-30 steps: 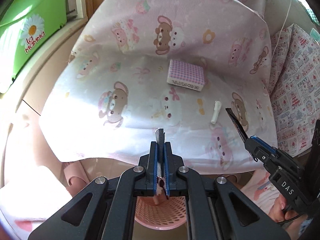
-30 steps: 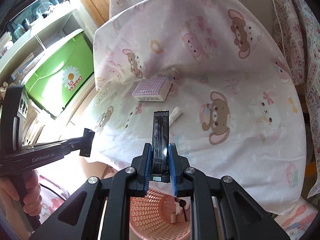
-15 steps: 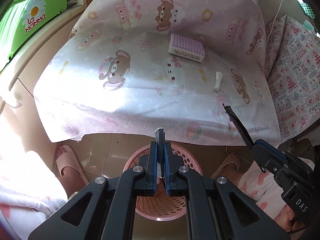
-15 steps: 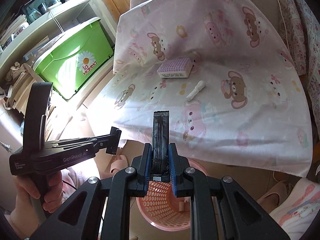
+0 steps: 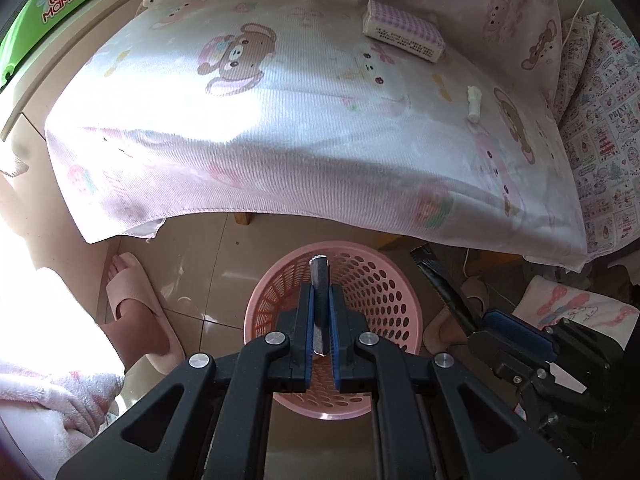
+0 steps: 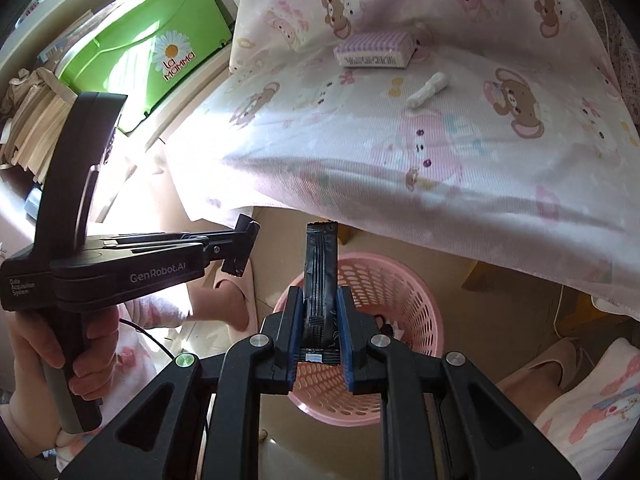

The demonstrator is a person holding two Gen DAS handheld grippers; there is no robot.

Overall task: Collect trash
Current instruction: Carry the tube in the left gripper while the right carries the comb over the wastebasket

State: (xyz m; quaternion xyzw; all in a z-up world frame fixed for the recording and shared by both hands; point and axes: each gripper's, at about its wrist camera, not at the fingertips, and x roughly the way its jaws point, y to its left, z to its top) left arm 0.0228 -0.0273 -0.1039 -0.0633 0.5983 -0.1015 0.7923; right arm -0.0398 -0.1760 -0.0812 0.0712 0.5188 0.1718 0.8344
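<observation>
A pink perforated basket (image 5: 372, 280) (image 6: 404, 280) stands on the tiled floor below the bed's edge. My left gripper (image 5: 320, 300) is shut on a thin grey-and-white wrapper (image 5: 319, 276) and hangs right above the basket's mouth. A long black sachet (image 6: 320, 264) stands upright in my right gripper (image 6: 320, 312), which is shut on it over the basket's near rim. The right gripper with its sachet (image 5: 436, 280) shows at the right of the left wrist view. On the bedsheet lie a purple checked packet (image 5: 404, 36) (image 6: 374, 50) and a small white tube (image 5: 474, 102) (image 6: 428, 88).
The pink bear-print sheet (image 5: 280, 120) overhangs the floor behind the basket. A foot in a pink slipper (image 5: 136, 304) stands left of the basket, another slipper (image 6: 560, 360) to its right. A green storage box (image 6: 160, 40) sits on a shelf at left. A hand (image 6: 84, 344) grips the left tool.
Both grippers have come down and back from over the bed to above the basket, each still holding its piece of trash. The sheet's edge and floor now fill the view.
</observation>
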